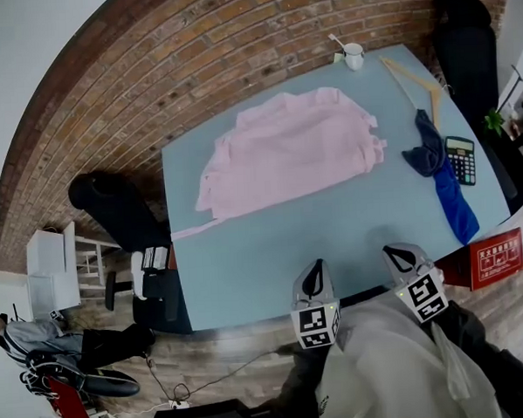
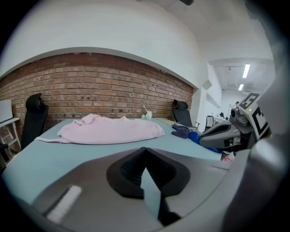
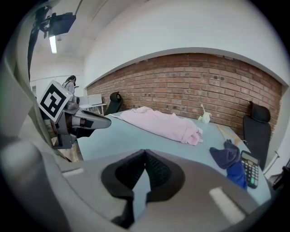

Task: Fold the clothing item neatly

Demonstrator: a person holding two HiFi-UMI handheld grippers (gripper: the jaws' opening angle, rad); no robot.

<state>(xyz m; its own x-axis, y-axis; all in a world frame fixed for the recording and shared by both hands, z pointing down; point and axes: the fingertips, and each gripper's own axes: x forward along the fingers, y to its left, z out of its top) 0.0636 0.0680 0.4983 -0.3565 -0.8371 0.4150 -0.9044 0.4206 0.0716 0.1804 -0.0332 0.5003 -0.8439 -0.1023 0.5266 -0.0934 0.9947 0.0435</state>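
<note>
Left gripper (image 2: 145, 149): jaws closed, nothing between them. Right gripper (image 3: 145, 152): jaws also closed and empty. Both tips sit at the near edge of the pale blue-grey table (image 1: 333, 235). Crumpled pink fabric garment (image 1: 285, 150) lies bunched toward the far side, well apart from both

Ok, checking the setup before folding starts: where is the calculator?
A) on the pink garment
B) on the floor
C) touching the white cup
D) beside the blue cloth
D: the calculator lies on the table right beside the blue cloth, well apart from the pink garment.
</note>
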